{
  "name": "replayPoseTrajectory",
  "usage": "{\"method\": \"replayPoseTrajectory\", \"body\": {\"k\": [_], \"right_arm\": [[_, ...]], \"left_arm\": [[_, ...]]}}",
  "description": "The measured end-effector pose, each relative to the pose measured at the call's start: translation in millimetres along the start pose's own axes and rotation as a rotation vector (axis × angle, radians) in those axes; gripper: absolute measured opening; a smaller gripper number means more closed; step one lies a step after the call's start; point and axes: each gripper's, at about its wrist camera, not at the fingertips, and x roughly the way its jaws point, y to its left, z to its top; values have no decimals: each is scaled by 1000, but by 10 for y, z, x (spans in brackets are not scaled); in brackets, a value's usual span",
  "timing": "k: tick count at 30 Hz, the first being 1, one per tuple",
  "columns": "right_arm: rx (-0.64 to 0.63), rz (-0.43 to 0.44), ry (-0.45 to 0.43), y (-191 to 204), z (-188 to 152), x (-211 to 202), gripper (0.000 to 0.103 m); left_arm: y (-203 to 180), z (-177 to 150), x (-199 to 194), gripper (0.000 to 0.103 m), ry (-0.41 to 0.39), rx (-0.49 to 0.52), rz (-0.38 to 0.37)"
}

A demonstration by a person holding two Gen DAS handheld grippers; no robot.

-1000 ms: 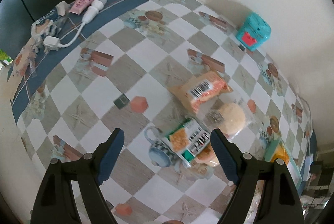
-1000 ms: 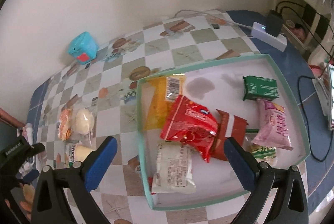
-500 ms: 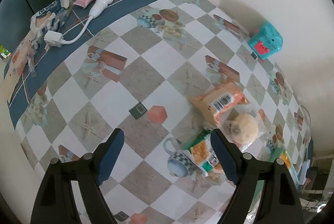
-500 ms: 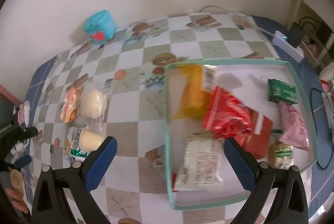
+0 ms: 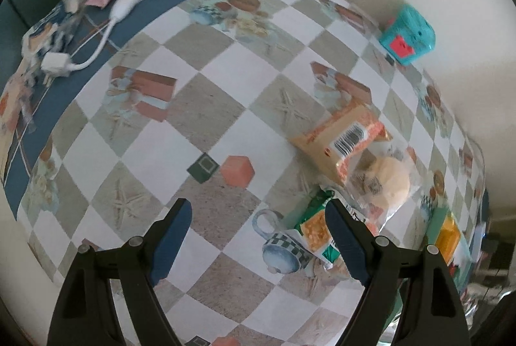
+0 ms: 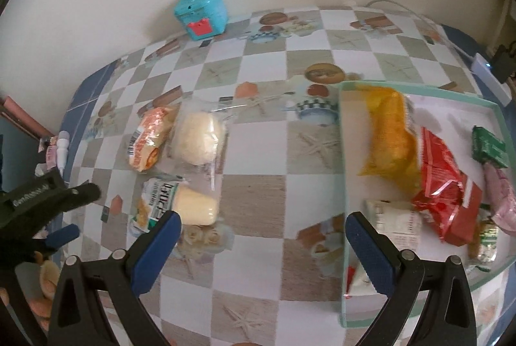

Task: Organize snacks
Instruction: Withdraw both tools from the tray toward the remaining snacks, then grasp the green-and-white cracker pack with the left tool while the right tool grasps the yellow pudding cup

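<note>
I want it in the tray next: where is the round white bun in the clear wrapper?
In the right wrist view the bun lies left of the tray, beside the orange snack packet.

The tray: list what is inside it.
Inside the tray: a yellow packet, red packet, green box, pink packet and white packet. Anything beneath them is covered.

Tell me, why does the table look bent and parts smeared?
Both views: fisheye lenses bow the checkered tablecloth. Right wrist view: motion blur smears the yellow snack bag in the tray. Left wrist view: the teal box is soft and casts a wall shadow.
</note>
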Motion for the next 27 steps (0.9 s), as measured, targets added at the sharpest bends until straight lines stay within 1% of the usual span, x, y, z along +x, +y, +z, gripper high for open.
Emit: {"method": "replayPoseTrajectory", "body": {"k": [7,12,18,27], "right_arm": [[-32,0,22,182,6,159,103],[-56,-9,40,289,9,285,103],[-67,-23,58,350,23,414,103],[-71,-16,80,433,40,555,103]], "left_arm": [[-14,24,197,85,48,11,9],[-8,59,361,85,96,13,-7],[-11,95,387,85,96,8,-11],[13,195,450,85,100,-4,-9]]}}
